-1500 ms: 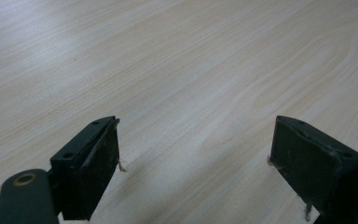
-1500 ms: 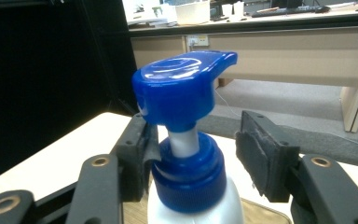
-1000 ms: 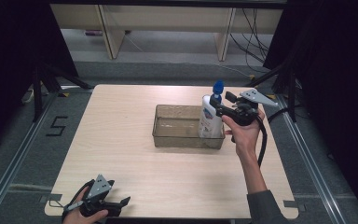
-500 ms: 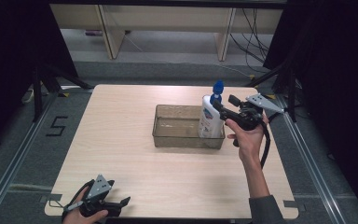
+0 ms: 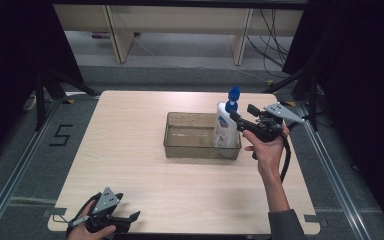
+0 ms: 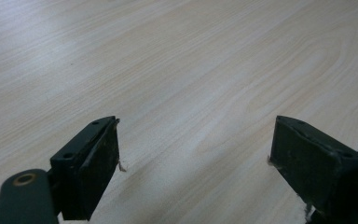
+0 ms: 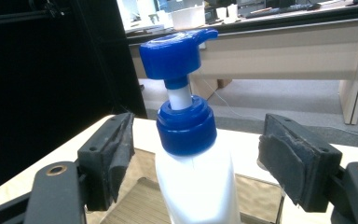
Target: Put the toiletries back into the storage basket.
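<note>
A pump bottle (image 7: 193, 154) is seen standing upright at the right end of a clear bin (image 5: 180, 145), between the spread pads (image 7: 114, 161) of the right gripper (image 5: 242, 117), which have just been opening and press on nothing. Release appears in hand; a clean withdrawal is called for next. The left gripper (image 6: 196, 172) is held wide open and empty over the table (image 6: 177, 65).

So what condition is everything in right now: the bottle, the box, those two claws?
Pump bottle: upright in the right end of the tray, blue pump cap on, not gripped.
Clear tray: on the table, holding nothing but the bottle.
Right claw: open, jaws have just been opening, bottle between them with a gap on each side.
Left claw: open, nothing between the jaws, low over the table near its front edge.
</note>
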Demonstrator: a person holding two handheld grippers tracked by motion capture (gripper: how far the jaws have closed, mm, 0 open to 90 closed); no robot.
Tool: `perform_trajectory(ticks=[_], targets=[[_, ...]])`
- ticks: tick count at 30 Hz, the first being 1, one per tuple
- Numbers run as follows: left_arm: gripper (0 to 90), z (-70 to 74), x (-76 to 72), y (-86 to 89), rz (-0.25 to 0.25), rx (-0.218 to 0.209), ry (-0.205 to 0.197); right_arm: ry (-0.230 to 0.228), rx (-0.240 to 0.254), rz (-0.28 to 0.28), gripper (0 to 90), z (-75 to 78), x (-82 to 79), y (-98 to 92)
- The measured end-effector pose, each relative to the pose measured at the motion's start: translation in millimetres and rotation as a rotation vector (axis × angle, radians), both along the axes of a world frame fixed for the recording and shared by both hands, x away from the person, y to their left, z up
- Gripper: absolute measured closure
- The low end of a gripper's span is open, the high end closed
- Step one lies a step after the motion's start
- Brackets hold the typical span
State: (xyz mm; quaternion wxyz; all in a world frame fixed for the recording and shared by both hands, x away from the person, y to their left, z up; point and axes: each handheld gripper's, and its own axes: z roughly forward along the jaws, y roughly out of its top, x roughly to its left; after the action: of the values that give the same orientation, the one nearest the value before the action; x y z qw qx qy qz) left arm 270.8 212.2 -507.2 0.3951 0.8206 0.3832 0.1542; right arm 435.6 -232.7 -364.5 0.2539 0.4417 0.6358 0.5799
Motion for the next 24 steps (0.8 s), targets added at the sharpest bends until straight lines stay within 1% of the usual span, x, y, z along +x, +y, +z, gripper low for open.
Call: perform_trajectory(ticks=[2, 3, 4, 6, 7, 9, 10, 11, 12, 13, 14, 16, 17, 19, 20, 23, 24], targets=[[15.0, 0.0, -0.1, 0.0, 0.002, -0.002, -0.002, 0.003, 0.003, 0.008, 26.1, -0.2, -0.7, -0.2], [15.0, -0.1, -0.2, -0.2, 0.004, -0.003, -0.004, -0.006, 0.01, 0.016, 26.0, -0.8, -0.2, -0.6], [15.0, -0.1, -0.4, -0.2, 0.005, -0.004, -0.005, -0.003, 0.015, 0.009, 25.9, -1.0, -0.7, -0.7], [15.0, -0.1, -0.2, -0.2, 0.002, -0.006, -0.004, 0.001, -0.001, 0.001, 25.9, -0.9, -1.9, -1.7], [15.0, -0.5, -0.3, -1.0, 0.008, -0.017, -0.006, 0.005, 0.003, 0.0, 25.9, -1.0, -2.7, -1.8], [15.0, -0.4, -0.4, -1.1, 0.008, -0.017, -0.006, 0.01, 0.027, 0.012, 25.9, -1.3, -4.2, -1.7], [15.0, 0.0, -0.8, -1.1, 0.009, -0.014, -0.006, 0.012, 0.01, 0.005, 25.9, -0.7, -5.1, -2.6], [15.0, 0.7, -0.6, -0.1, 0.005, 0.003, -0.006, 0.015, 0.019, 0.001, 25.9, -1.0, -6.0, -2.0], [15.0, 1.1, -1.2, -0.2, -0.003, -0.002, -0.003, 0.003, 0.012, 0.012, 25.8, -1.2, -5.7, -2.7], [15.0, 1.2, -1.2, -0.4, -0.004, -0.002, -0.007, 0.007, 0.004, 0.007, 25.7, -1.0, -6.3, -2.9], [14.9, 1.3, -1.4, -0.5, -0.004, -0.002, -0.006, 0.012, 0.007, 0.006, 25.8, -1.0, -7.2, -2.6], [15.0, 1.4, -1.5, -0.5, -0.003, -0.004, -0.007, 0.006, 0.006, 0.011, 25.7, -1.3, -7.9, -2.5], [15.0, 1.4, -1.4, -0.6, -0.001, -0.007, -0.008, 0.009, 0.019, 0.006, 25.7, -1.5, -9.2, -1.4], [14.9, 1.0, -1.3, -0.5, -0.001, -0.007, -0.013, 0.003, 0.009, 0.005, 25.7, -1.7, -9.4, -2.3], [15.0, 1.1, -1.2, -0.3, -0.004, -0.006, -0.01, 0.005, -0.002, 0.0, 25.8, -1.4, -10.2, -2.8], [15.0, 1.1, -1.2, -0.3, -0.004, -0.006, -0.011, 0.005, -0.005, 0.006, 25.8, -2.4, -12.0, -3.4], [15.0, 0.9, -1.3, -0.5, -0.001, -0.009, -0.014, 0.014, 0.001, 0.003, 25.7, -2.7, -12.9, -2.6]])
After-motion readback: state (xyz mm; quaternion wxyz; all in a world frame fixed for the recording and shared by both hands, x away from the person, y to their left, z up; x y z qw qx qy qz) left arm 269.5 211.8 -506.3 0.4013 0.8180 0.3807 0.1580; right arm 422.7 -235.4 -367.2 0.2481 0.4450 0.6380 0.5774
